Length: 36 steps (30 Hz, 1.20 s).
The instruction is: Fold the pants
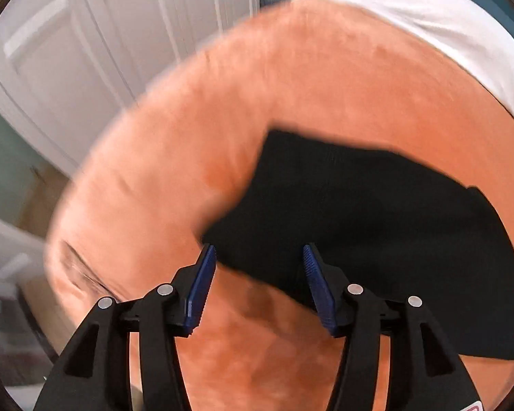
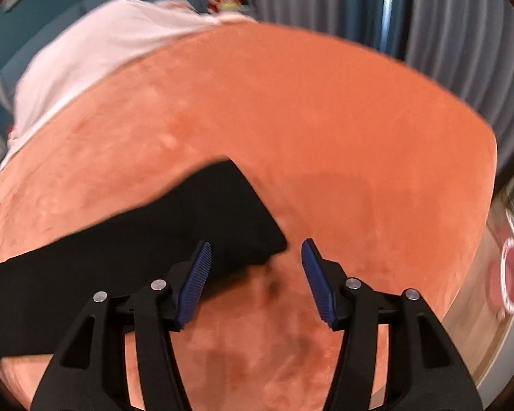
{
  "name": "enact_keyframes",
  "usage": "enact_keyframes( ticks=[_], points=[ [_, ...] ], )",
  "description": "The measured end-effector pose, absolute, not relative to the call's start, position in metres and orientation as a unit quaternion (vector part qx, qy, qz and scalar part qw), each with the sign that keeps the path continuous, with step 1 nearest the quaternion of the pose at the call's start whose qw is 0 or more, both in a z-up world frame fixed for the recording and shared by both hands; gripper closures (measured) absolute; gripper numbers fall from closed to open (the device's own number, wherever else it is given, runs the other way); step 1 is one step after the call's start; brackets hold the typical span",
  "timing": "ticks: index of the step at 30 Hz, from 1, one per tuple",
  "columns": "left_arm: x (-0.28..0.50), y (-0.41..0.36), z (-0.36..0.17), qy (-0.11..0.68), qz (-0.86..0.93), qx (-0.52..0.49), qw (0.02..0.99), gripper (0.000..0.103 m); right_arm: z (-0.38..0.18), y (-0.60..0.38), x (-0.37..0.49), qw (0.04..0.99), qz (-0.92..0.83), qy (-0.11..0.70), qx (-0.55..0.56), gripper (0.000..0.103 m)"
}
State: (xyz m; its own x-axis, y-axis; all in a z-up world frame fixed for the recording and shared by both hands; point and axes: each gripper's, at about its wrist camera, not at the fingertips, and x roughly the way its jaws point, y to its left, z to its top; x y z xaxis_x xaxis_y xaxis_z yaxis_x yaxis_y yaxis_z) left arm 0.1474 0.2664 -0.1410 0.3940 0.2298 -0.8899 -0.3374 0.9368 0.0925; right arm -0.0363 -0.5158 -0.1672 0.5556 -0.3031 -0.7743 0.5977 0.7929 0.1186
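Black pants [image 1: 359, 212] lie folded flat on an orange plush bed cover [image 1: 195, 144]. My left gripper [image 1: 258, 257] hangs just above their near left corner, jaws apart, blue pads [image 1: 200, 287] touching nothing. In the right wrist view the same pants [image 2: 154, 236] stretch from the lower left to a corner near the middle. My right gripper [image 2: 257, 250] hovers over that near right corner, jaws apart with no cloth between them; its left pad [image 2: 195, 281] overlaps the pants' edge in the picture. Both views are motion-blurred.
A white sheet or pillow [image 1: 445, 27] lies at the far end of the orange cover [image 2: 325, 120]. White panelled doors [image 1: 85, 51] stand left of the bed. Grey-blue curtains [image 2: 445, 34] hang to the right. A red and white round object [image 2: 512, 270] sits on the floor right.
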Motion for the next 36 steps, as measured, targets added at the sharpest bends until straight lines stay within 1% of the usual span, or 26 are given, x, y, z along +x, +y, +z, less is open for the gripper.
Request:
enact_keyframes(
  ticks=[1, 2, 3, 5, 8, 10, 11, 12, 13, 14, 16, 18, 19, 22, 24, 27, 28, 29, 31, 32, 34, 35, 36],
  points=[
    [0.155, 0.256, -0.124, 0.486, 0.232, 0.024, 0.843, 0.051, -0.160, -0.505, -0.031, 0.869, -0.246, 0.391, 0.180, 0.050],
    [0.157, 0.250, -0.116, 0.458, 0.262, 0.072, 0.846, 0.051, -0.157, -0.493, -0.023, 0.875, -0.225, 0.391, 0.177, 0.050],
    [0.160, 0.247, -0.111, 0.440, 0.277, 0.106, 0.848, 0.047, -0.156, -0.482, -0.015, 0.878, -0.202, 0.395, 0.180, 0.050],
    [0.171, 0.248, -0.109, 0.447, 0.280, 0.132, 0.840, 0.047, -0.159, -0.452, 0.008, 0.884, -0.153, 0.404, 0.180, 0.050],
    [0.179, 0.246, -0.106, 0.467, 0.228, 0.098, 0.849, 0.047, -0.166, -0.370, 0.051, 0.892, -0.054, 0.430, 0.131, 0.050],
    [0.184, 0.232, -0.108, 0.471, 0.196, 0.105, 0.854, 0.046, -0.169, -0.323, 0.070, 0.891, -0.009, 0.445, 0.092, 0.050],
    [0.186, 0.229, -0.112, 0.476, 0.190, 0.107, 0.852, 0.044, -0.173, -0.290, 0.082, 0.889, 0.026, 0.451, 0.078, 0.050],
    [0.192, 0.226, -0.123, 0.488, 0.186, 0.107, 0.846, 0.037, -0.175, -0.272, 0.089, 0.885, 0.049, 0.458, 0.076, 0.051],
    [0.195, 0.228, -0.132, 0.495, 0.190, 0.101, 0.842, 0.037, -0.179, -0.249, 0.098, 0.878, 0.074, 0.467, 0.075, 0.055],
    [0.200, 0.231, -0.138, 0.500, 0.199, 0.090, 0.838, 0.037, -0.180, -0.228, 0.106, 0.871, 0.094, 0.476, 0.073, 0.055],
    [0.196, 0.255, -0.140, 0.498, 0.212, 0.034, 0.840, 0.037, -0.179, -0.172, 0.121, 0.856, 0.155, 0.491, 0.052, 0.055],
    [0.181, 0.289, -0.130, 0.484, 0.220, -0.020, 0.846, 0.038, -0.173, -0.103, 0.123, 0.848, 0.210, 0.485, -0.031, 0.055],
    [0.177, 0.298, -0.127, 0.480, 0.223, -0.028, 0.848, 0.038, -0.173, -0.103, 0.123, 0.848, 0.210, 0.485, -0.031, 0.055],
    [0.156, 0.322, -0.107, 0.463, 0.225, -0.023, 0.857, 0.038, -0.172, -0.002, 0.121, 0.834, 0.281, 0.452, -0.146, 0.054],
    [0.143, 0.329, -0.091, 0.448, 0.217, -0.018, 0.867, 0.038, -0.173, 0.066, 0.121, 0.819, 0.327, 0.426, -0.201, 0.054],
    [0.127, 0.336, -0.067, 0.420, 0.199, -0.018, 0.885, 0.038, -0.181, 0.156, 0.127, 0.797, 0.372, 0.395, -0.264, 0.043],
    [0.121, 0.339, -0.057, 0.408, 0.195, -0.018, 0.892, 0.038, -0.185, 0.174, 0.127, 0.791, 0.379, 0.389, -0.281, 0.036],
    [0.116, 0.341, -0.049, 0.401, 0.193, -0.017, 0.895, 0.036, -0.192, 0.201, 0.128, 0.781, 0.387, 0.381, -0.307, 0.031],
    [0.107, 0.346, -0.037, 0.386, 0.194, -0.011, 0.902, 0.033, -0.210, 0.232, 0.134, 0.764, 0.392, 0.385, -0.337, 0.031],
    [0.102, 0.348, -0.032, 0.378, 0.193, -0.008, 0.905, 0.033, -0.221, 0.243, 0.141, 0.755, 0.389, 0.398, -0.347, 0.044],
    [0.093, 0.354, -0.024, 0.368, 0.194, -0.005, 0.909, 0.033, -0.241, 0.257, 0.156, 0.748, 0.363, 0.426, -0.357, 0.064],
    [0.090, 0.356, -0.022, 0.365, 0.193, -0.004, 0.911, 0.033, -0.236, 0.255, 0.169, 0.759, 0.362, 0.446, -0.307, 0.079],
    [0.087, 0.357, -0.019, 0.361, 0.192, -0.002, 0.913, 0.033, -0.223, 0.244, 0.185, 0.772, 0.363, 0.472, -0.220, 0.083]
  ],
)
